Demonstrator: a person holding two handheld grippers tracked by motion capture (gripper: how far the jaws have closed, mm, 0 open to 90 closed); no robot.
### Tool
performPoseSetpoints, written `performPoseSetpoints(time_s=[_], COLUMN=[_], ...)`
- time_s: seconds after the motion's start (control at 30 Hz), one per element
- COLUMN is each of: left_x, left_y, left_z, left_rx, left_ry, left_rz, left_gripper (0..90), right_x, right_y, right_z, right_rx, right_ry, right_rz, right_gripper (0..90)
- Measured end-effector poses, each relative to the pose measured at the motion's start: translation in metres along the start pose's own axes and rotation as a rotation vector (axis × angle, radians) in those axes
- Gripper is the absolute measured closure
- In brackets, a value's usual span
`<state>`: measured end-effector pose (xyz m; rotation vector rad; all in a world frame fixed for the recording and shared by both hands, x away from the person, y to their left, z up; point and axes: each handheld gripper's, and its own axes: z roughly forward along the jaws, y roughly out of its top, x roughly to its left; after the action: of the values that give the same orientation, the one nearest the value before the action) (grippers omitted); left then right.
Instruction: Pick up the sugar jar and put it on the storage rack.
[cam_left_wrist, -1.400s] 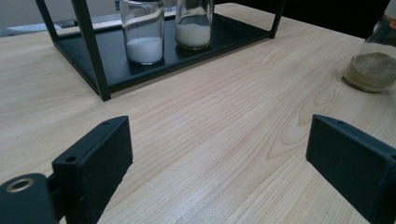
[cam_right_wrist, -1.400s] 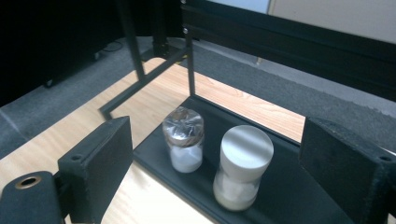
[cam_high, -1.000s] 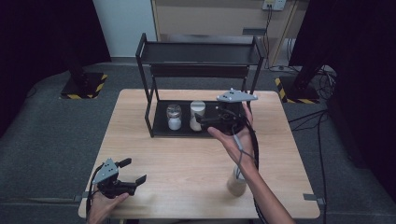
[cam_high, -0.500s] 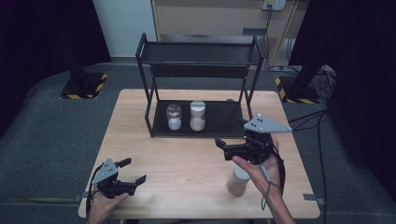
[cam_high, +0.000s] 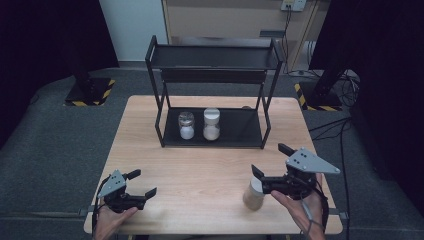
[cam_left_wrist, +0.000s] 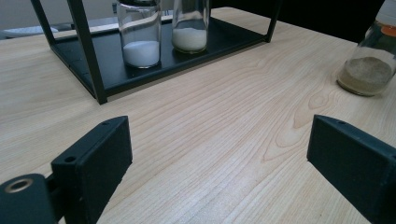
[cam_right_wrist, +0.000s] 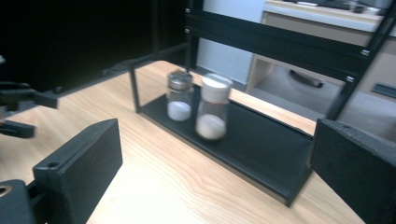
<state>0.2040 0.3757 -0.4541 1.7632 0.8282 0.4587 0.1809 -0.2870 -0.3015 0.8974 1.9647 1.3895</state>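
Jaws of the right gripper (cam_high: 272, 162) stand wide apart, having just been opening, with nothing between them; it hovers near the tabletop's (cam_high: 200, 175) front right corner, just beside a jar of tan powder (cam_high: 253, 194) that stands upright there. Left gripper (cam_high: 141, 183) sits at the front left corner, its jaws wide and empty too. Toward the back edge, a black rack (cam_high: 212, 95) holds two jars of white powder (cam_high: 186, 125) on its bottom shelf.

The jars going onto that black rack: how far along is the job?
Two jars with white contents already stand on the rack's lower shelf. The open right gripper, its jaws just widened, holds nothing beside the tan-filled jar on the table. That jar probably remains. The left gripper waits open.
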Motion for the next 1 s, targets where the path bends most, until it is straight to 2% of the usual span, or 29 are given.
performPoseSetpoints(time_s=[0.23, 0.3, 0.4, 0.5, 0.7, 0.87, 1.0], left_x=[0.003, 0.003, 0.003, 0.002, 0.002, 0.002, 0.001], left_y=[-0.002, -0.002, -0.001, 0.000, 0.000, 0.000, -0.001], left_z=[-0.001, 0.000, 0.000, 0.000, -0.001, -0.002, -0.007], left_rx=[-0.014, -0.014, -0.008, -0.003, -0.006, 0.000, 0.006], left_ry=[-0.017, -0.024, -0.030, -0.022, -0.009, -0.016, -0.010], left_rz=[-0.011, -0.011, -0.006, -0.004, -0.015, -0.018, -0.020], left_gripper=[5.2, 5.2, 5.1, 5.2, 4.6, 4.4, 4.0], right_x=[-0.011, -0.012, -0.016, -0.018, -0.019, -0.027, -0.030], right_y=[-0.029, -0.036, -0.049, -0.061, -0.081, -0.098, -0.111], right_z=[-0.015, -0.018, -0.023, -0.023, -0.019, -0.014, -0.009], right_rx=[-0.019, -0.016, -0.022, -0.014, 0.006, 0.009, 0.015], right_ry=[-0.032, -0.052, -0.063, -0.084, -0.126, -0.132, -0.139], right_rz=[0.032, 0.026, 0.057, 0.075, 0.059, 0.095, 0.079], right_gripper=[2.7, 2.7, 2.6, 2.6, 2.6, 2.6, 2.6])
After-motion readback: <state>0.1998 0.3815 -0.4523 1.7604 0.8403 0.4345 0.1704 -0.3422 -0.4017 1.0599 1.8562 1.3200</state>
